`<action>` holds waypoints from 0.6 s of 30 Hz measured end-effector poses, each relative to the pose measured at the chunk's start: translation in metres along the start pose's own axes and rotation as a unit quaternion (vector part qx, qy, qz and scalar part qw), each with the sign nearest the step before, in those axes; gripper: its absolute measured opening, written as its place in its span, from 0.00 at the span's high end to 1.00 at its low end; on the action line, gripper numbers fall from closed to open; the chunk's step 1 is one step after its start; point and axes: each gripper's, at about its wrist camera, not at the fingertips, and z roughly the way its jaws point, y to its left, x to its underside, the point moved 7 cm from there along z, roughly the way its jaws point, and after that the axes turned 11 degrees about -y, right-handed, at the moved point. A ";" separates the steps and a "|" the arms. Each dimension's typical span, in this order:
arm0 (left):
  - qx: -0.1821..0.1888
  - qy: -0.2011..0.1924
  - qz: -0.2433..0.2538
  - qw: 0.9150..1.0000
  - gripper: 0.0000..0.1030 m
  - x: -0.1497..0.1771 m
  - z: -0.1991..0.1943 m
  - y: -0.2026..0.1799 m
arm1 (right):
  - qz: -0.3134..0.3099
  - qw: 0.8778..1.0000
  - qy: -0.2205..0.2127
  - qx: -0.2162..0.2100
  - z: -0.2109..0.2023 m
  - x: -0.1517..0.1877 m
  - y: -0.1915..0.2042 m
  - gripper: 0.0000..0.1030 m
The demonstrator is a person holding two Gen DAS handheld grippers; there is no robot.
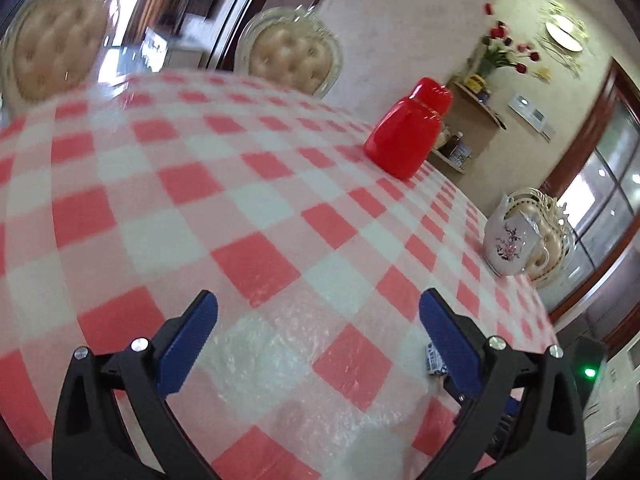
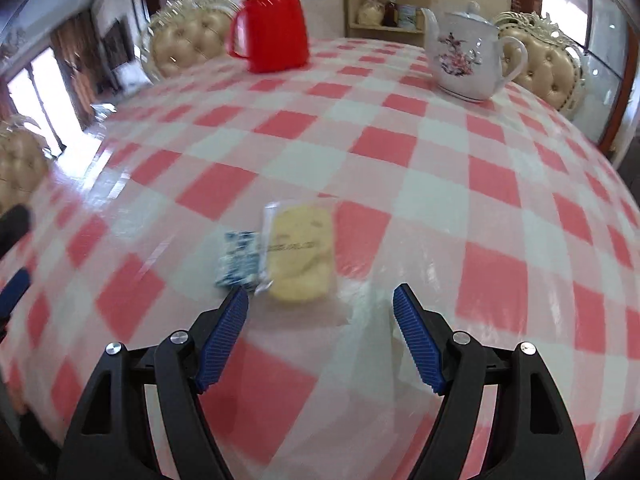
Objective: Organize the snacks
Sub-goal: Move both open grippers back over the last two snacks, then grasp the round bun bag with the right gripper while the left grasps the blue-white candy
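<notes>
On the red-and-white checked tablecloth [image 2: 400, 152] lie two snacks side by side: a yellow biscuit in a clear wrapper [image 2: 300, 252] and, touching its left edge, a small blue-and-white packet [image 2: 237, 258]. My right gripper [image 2: 320, 298] hovers just short of them, open, nothing between its blue pads. My left gripper [image 1: 318, 300] is open over bare cloth [image 1: 248, 208]; the blue-and-white packet [image 1: 432, 358] peeks out beside its right finger. The left gripper's tip also shows at the far left edge of the right wrist view [image 2: 14, 288].
A red lidded jug [image 2: 272, 20] [image 1: 406, 132] stands at the far side of the table. A white flowered teapot [image 2: 466, 54] [image 1: 510, 240] stands to its right. Tufted cream chairs [image 2: 188, 40] ring the table, and a wall shelf [image 2: 384, 4] stands behind it.
</notes>
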 end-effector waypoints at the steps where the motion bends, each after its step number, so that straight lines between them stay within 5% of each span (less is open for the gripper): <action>1: 0.000 0.002 -0.002 1.000 0.02 0.000 0.001 0.000 | 0.003 1.000 0.001 0.001 0.003 -0.002 -0.001 0.29; 7: 0.007 0.012 0.010 1.000 0.02 0.002 0.001 -0.004 | -0.028 1.000 0.003 0.006 0.021 -0.016 0.012 0.34; 10: 0.012 0.026 0.013 1.000 0.02 0.007 0.005 -0.006 | -0.036 0.999 -0.003 -0.007 0.013 -0.014 0.016 0.67; 13: 0.021 0.047 0.032 0.998 0.02 0.016 0.010 -0.014 | -0.054 0.998 -0.025 -0.003 -0.019 -0.003 0.009 0.67; 18: 0.044 0.072 0.105 0.991 0.02 0.040 0.013 -0.044 | 0.014 0.996 -0.082 -0.022 -0.097 0.022 -0.035 0.67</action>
